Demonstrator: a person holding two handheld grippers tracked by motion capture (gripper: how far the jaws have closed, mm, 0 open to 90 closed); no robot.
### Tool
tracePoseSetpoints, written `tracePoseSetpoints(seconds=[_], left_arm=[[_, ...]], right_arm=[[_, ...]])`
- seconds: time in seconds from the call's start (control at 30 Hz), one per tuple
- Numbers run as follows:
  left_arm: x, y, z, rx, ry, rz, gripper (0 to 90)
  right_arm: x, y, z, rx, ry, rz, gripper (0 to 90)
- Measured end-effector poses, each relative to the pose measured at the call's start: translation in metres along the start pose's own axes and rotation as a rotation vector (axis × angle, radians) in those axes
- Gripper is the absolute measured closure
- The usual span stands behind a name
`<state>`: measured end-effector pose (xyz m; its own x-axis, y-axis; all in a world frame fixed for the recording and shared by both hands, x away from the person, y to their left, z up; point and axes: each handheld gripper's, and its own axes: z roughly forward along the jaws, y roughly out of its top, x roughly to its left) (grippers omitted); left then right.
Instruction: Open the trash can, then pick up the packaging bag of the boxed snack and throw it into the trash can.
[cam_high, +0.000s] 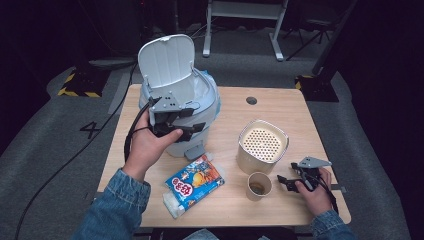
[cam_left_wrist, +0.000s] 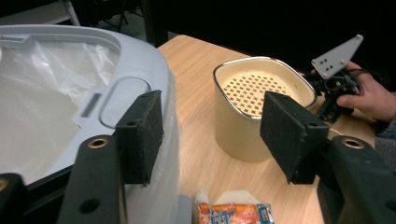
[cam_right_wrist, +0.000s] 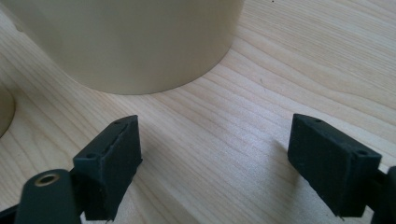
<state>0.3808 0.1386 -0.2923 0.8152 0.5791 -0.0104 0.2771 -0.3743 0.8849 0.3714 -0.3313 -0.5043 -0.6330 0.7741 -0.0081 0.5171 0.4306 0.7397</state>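
Bin, pale grey with its flip lid standing open and a clear plastic liner inside, is sitting at the far left of a light wooden table. This bin is the landmark for everything else. The table is standing on grey carpet in a dark room; behind the bin, a white desk frame is showing, and to the bin's left yellow-and-black hazard tape is marking the floor beside a painted number 4.

To the right of the bin, well apart, a cream container with a perforated insert is standing upright. A small paper cup is sitting just in front of that container. In front of the bin, toward the person, a colourful snack packet is lying flat.

The person's left hand, in a denim sleeve, is raising the left gripper against the bin's front rim. Its jaws are spread wide, released, with one jaw over the rim and nothing between them.

Far right of the bin, past the cup, the right hand is resting the right gripper low on the table. Its jaws are also spread apart and empty, pointing toward the container's base.
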Motion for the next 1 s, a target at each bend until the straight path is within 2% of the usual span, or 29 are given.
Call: tracePoseSetpoints(seconds=[0.03, 0.1, 0.13, 0.23, 0.3, 0.47, 0.7, 0.73, 0.8, 0.83, 0.9, 0.93, 1.0], left_arm=[[-0.005, -0.004, -0.002, 0.032, 0.010, 0.013, 36.8], [-0.007, -0.006, -0.002, 0.044, 0.018, 0.021, 35.0], [-0.011, -0.011, -0.004, 0.070, 0.030, 0.038, 34.7], [-0.014, -0.017, -0.004, 0.074, 0.024, 0.030, 33.8], [-0.016, -0.028, -0.006, 0.090, 0.028, 0.023, 33.0], [-0.020, -0.042, -0.006, 0.110, 0.030, 0.020, 31.7], [-0.020, -0.070, 0.006, 0.204, 0.034, 0.022, 29.8], [-0.018, -0.081, 0.012, 0.227, 0.029, 0.004, 29.2], [-0.016, -0.092, 0.017, 0.235, 0.020, -0.020, 28.9], [-0.016, -0.092, 0.017, 0.235, 0.020, -0.020, 28.7], [-0.009, -0.108, 0.028, 0.273, 0.019, -0.069, 28.0], [-0.009, -0.108, 0.028, 0.273, 0.019, -0.069, 26.4], [-0.006, -0.118, 0.035, 0.316, 0.028, -0.084, 24.5]], right_arm=[[0.000, 0.000, 0.000, 0.000, 0.000, 0.000, 17.5], [0.000, 0.000, 0.000, 0.000, 0.000, 0.000, 17.5], [0.000, 0.000, 0.000, 0.000, 0.000, 0.000, 17.5], [0.000, 0.000, 0.000, 0.000, -0.001, 0.000, 17.5], [0.000, 0.000, 0.000, 0.000, -0.001, 0.000, 17.5], [0.000, 0.000, 0.000, 0.000, 0.000, 0.000, 17.5], [0.000, 0.000, 0.000, 0.000, 0.000, 0.000, 17.5], [0.000, 0.000, 0.000, 0.000, 0.000, 0.000, 17.5], [0.000, 0.000, 0.000, 0.000, 0.000, 0.000, 17.5], [0.000, 0.000, 0.000, 0.000, 0.000, 0.000, 17.5], [0.000, 0.000, 0.000, 0.000, 0.000, 0.000, 17.5], [0.000, 0.000, 0.000, 0.000, 0.000, 0.000, 17.5], [0.000, 0.000, 0.000, 0.000, 0.000, 0.000, 17.5]])
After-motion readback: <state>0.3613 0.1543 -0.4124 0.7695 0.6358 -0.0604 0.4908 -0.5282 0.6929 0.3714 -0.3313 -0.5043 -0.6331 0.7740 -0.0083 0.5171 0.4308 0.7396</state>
